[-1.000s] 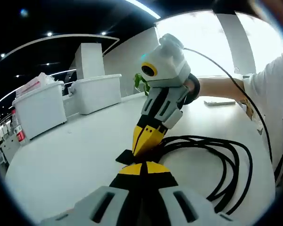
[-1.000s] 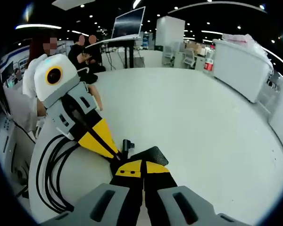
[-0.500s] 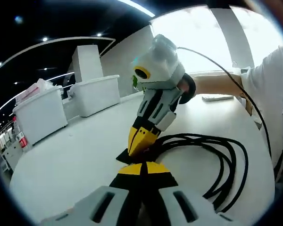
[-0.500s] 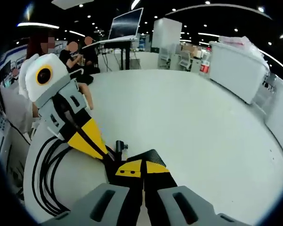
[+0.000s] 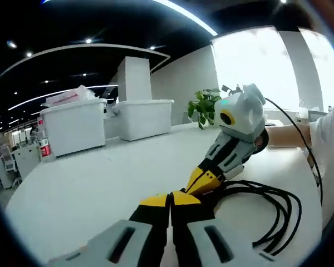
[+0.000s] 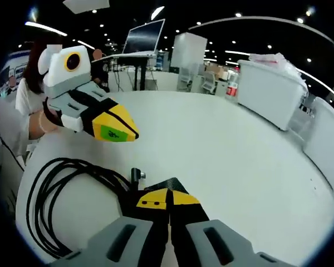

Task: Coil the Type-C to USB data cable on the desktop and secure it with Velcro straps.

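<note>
White and wide, the table [image 5: 89,189] stretches back to a row of white storage bins [image 5: 75,125], a square pillar [image 5: 136,78] and a potted plant [image 5: 203,105] near a bright window. From the right gripper view, the far side of the room has a monitor [image 6: 142,36] on a stand, ceiling spot lights and seated people at the far left.

On the table lies the black data cable [image 5: 267,214], gathered in several loose loops. In the right gripper view the loops [image 6: 50,206] spread to the left of the tongs, and a short metal-tipped plug end [image 6: 135,176] sticks up just beyond the yellow jaw tips. A black Velcro strap [image 6: 170,184] with a textured face lies at those same tips, beside the plug.

The right tongs [image 6: 162,196] sit low over the table with their jaws pressed together; the strap and the bundled cable meet right at the tips, so they appear to be pinching the strap there. In the left gripper view the right tongs [image 5: 203,181] reach down from a person's hand [image 5: 278,136] to the cable bundle.

The left tongs [image 5: 170,198] have their jaws clenched together, with nothing seen between them. In the right gripper view they [image 6: 119,129] hang above the table, apart from the cable, jaws closed.
</note>
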